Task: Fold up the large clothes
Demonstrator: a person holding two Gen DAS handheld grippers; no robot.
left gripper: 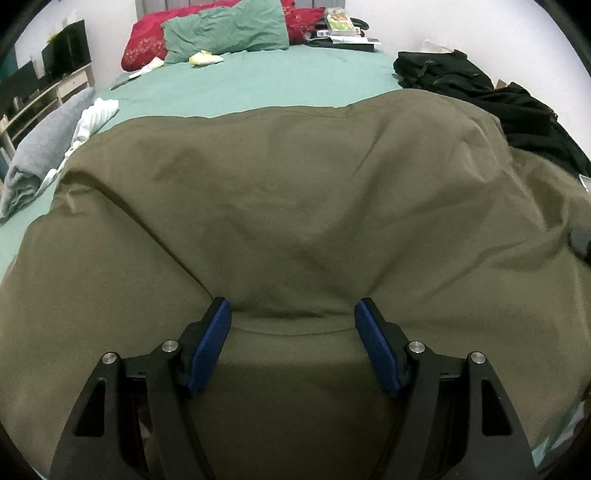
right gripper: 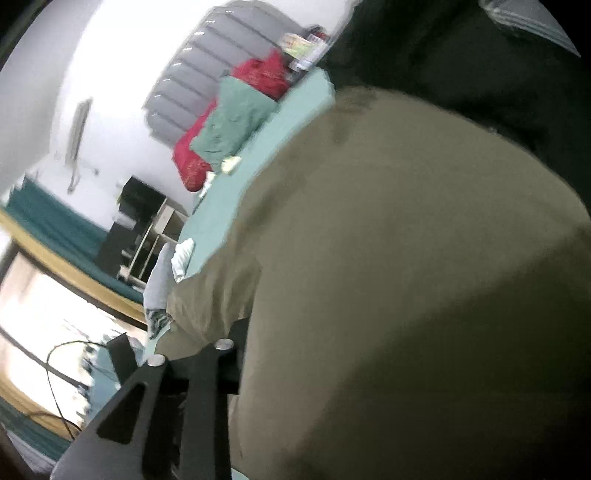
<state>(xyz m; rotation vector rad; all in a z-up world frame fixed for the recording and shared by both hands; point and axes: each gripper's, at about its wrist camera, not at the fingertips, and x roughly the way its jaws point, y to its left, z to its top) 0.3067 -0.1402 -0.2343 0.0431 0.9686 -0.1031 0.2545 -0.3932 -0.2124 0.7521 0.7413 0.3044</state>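
A large olive-green garment (left gripper: 295, 203) lies spread and rumpled over the near half of the bed. My left gripper (left gripper: 292, 302) is open above it. Its blue pads (left gripper: 208, 347) stand wide apart on either side of a raised fold near the garment's hem, not pressing on it. In the right wrist view the same olive garment (right gripper: 406, 277) fills most of the picture and drapes over my right gripper (right gripper: 295, 328). Only that gripper's black linkage (right gripper: 199, 376) shows. Both fingertips are hidden under the cloth, so I cannot see how the jaws stand.
The bed has a teal sheet (left gripper: 258, 85), with a teal pillow (left gripper: 229, 29) and red pillows (left gripper: 147, 40) at the head. A folded grey garment (left gripper: 33, 158) and white cloth (left gripper: 96, 114) lie at the left edge, black clothes (left gripper: 498, 96) at the right. Shelving (left gripper: 44, 92) stands left.
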